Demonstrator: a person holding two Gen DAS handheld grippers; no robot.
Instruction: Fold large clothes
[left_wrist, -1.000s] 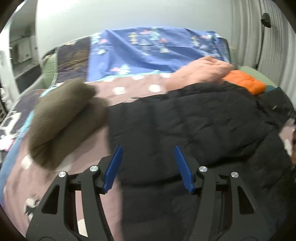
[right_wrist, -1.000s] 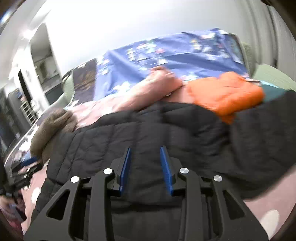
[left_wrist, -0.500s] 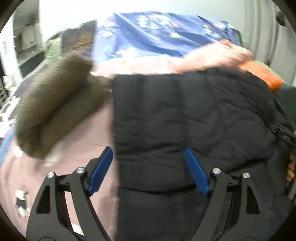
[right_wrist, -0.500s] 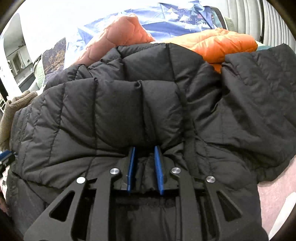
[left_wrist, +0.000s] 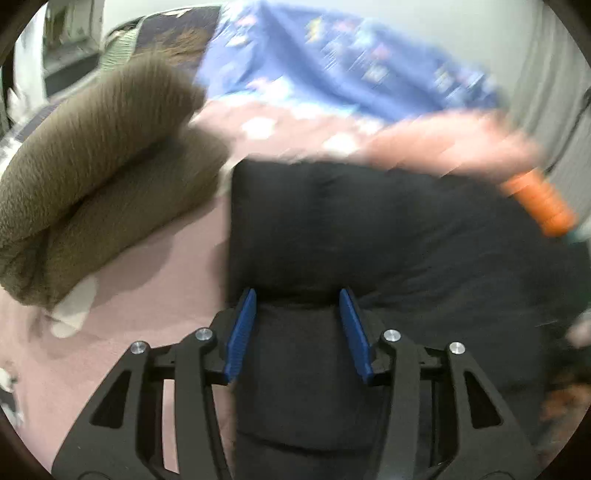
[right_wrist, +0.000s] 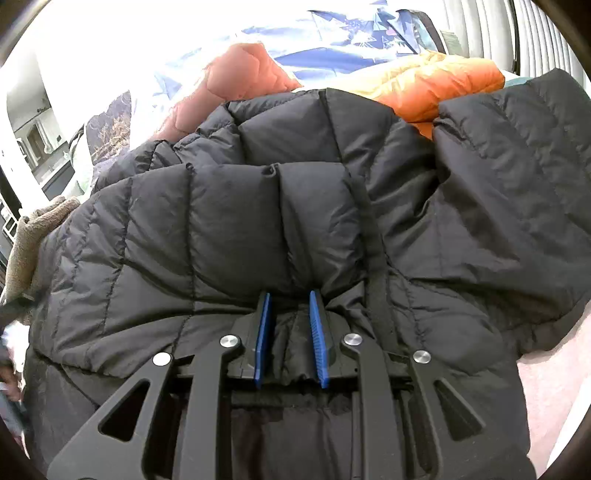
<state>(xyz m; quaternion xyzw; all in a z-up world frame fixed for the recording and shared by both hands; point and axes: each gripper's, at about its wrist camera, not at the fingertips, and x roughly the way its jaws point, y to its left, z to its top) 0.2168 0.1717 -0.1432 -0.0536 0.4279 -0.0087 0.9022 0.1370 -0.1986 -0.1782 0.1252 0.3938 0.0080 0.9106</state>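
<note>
The right gripper (right_wrist: 290, 295) is pinching a gathered fold of the black jacket (right_wrist: 229, 229); the cloth bunches tight between its blue pads (right_wrist: 263, 332), which sit narrow and press in on it. The left gripper (left_wrist: 297, 293) is at the jacket's left edge, its jaws closing with a thick band of the black fabric between them; the picture there is blurred, and the pads (left_wrist: 242, 332) look to stand just off the cloth or barely on it, so I cannot call it a grip yet.

The jacket lies spread across a bed with a pink cover (left_wrist: 155, 295), quilted side up, one part lapped over another on the right in the right wrist view. Just beside its left edge sits a folded brown knit (left_wrist: 99, 173). Behind the jacket lie a salmon quilted garment (right_wrist: 240, 74) and an orange puffer (right_wrist: 436, 88), both touching it. Farther back a blue patterned sheet (left_wrist: 332, 66) covers the head of the bed, against a pale wall.
</note>
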